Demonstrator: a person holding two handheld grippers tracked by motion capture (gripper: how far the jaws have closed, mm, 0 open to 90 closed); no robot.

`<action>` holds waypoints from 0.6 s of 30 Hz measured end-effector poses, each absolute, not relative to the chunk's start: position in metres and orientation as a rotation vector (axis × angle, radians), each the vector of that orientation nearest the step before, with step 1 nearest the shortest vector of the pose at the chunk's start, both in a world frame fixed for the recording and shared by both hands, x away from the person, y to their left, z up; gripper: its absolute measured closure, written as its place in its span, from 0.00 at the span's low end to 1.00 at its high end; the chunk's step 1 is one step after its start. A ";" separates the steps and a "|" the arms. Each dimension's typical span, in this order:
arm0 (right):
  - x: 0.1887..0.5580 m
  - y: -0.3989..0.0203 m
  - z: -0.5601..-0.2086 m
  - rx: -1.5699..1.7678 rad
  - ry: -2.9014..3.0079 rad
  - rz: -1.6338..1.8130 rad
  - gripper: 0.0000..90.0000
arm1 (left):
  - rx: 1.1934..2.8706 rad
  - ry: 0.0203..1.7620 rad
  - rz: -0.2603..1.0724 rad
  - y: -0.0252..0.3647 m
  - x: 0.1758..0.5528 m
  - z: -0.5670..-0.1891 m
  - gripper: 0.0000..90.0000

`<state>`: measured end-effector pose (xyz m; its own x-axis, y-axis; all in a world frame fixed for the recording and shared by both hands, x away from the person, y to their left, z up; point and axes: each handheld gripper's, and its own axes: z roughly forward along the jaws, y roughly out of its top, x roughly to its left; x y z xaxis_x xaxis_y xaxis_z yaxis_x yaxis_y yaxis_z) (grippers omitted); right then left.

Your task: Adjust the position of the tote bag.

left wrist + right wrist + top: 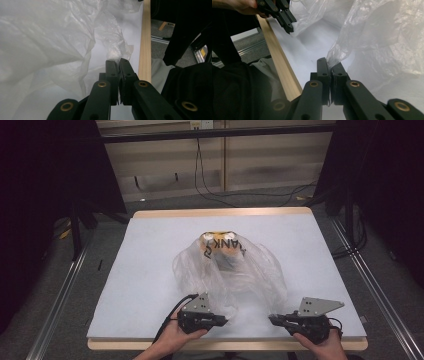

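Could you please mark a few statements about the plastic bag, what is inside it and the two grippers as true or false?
1. The left gripper is shut on the edge of the clear plastic bag. True.
2. The right gripper hangs open above the bag. False: its jaws are pinched on the bag's film near the table surface.
3. An orange item with dark lettering lies inside the bag. True.
4. The bag hangs over the far edge of the table. False: it lies around the middle, reaching toward the near edge.
5. Both grippers hold the bag's far side. False: they hold its near side.
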<state>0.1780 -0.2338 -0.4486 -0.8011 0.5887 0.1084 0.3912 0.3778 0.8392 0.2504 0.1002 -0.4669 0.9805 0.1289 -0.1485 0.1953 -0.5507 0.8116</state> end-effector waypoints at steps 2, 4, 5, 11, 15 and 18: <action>0.178 -0.234 -0.448 0.875 2.422 1.396 0.97 | 2.164 0.220 -0.086 0.101 0.251 -0.465 0.98; 0.178 -0.235 -0.447 0.879 2.415 1.398 0.97 | 2.139 0.228 -0.101 0.102 0.251 -0.464 0.97; 0.178 -0.236 -0.447 0.884 2.412 1.401 0.97 | 2.138 0.234 -0.097 0.102 0.251 -0.463 0.97; 0.180 -0.236 -0.443 0.875 2.395 1.422 0.98 | 2.122 0.234 -0.094 0.106 0.252 -0.459 0.97; 0.182 -0.234 -0.442 0.870 2.391 1.428 0.98 | 2.112 0.242 -0.089 0.109 0.252 -0.454 0.97; 0.183 -0.234 -0.439 0.867 2.382 1.447 0.98 | 2.090 0.250 -0.107 0.111 0.252 -0.450 0.97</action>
